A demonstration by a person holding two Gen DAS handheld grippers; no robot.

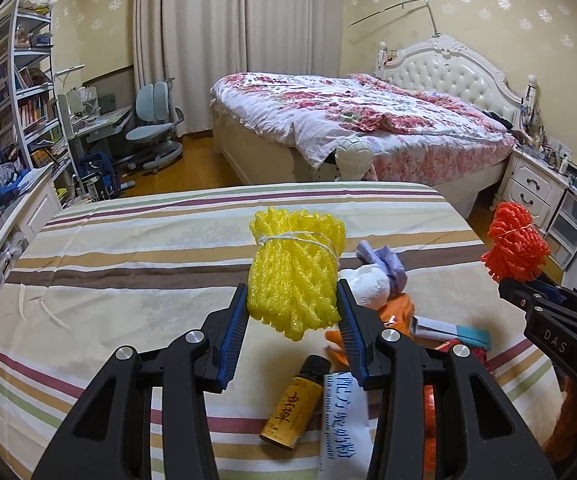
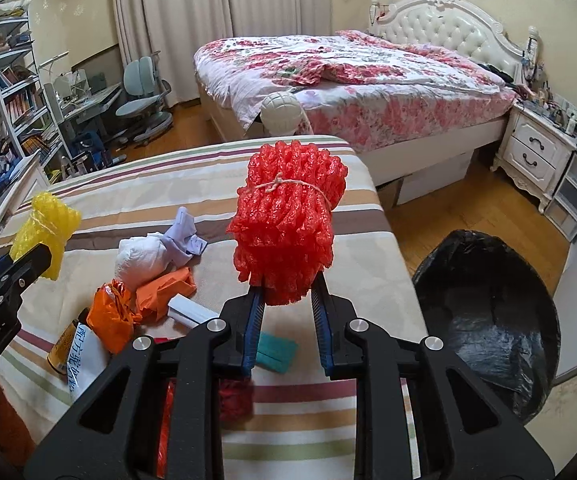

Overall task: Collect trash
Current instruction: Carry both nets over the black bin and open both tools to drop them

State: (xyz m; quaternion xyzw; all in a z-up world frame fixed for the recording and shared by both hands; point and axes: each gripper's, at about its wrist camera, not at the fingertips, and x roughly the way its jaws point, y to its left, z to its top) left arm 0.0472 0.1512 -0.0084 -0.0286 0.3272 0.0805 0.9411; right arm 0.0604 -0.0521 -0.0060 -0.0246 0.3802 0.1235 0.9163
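- The left gripper (image 1: 292, 312) had its blue pads pressed against a yellow foam-net bundle (image 1: 294, 268) tied with string, raised clear of the striped bedsheet (image 1: 128, 248).
- The right gripper (image 2: 288, 296) was clamped on the lower end of a red foam-net bundle (image 2: 288, 224), also held above the sheet.
- More trash lay on the sheet's near right part — a white wad (image 2: 140, 258), orange wrappers (image 2: 160, 292), a small brown bottle (image 1: 294, 400), a teal piece (image 2: 276, 350).
- A black-lined bin (image 2: 484, 320) stood on the wooden floor right of the sheet.
- Farther off stood a floral bed (image 1: 360, 120), a nightstand (image 1: 536, 184), curtains (image 1: 216, 32) and a bookshelf (image 1: 20, 92) — its contents blurred, probably books.
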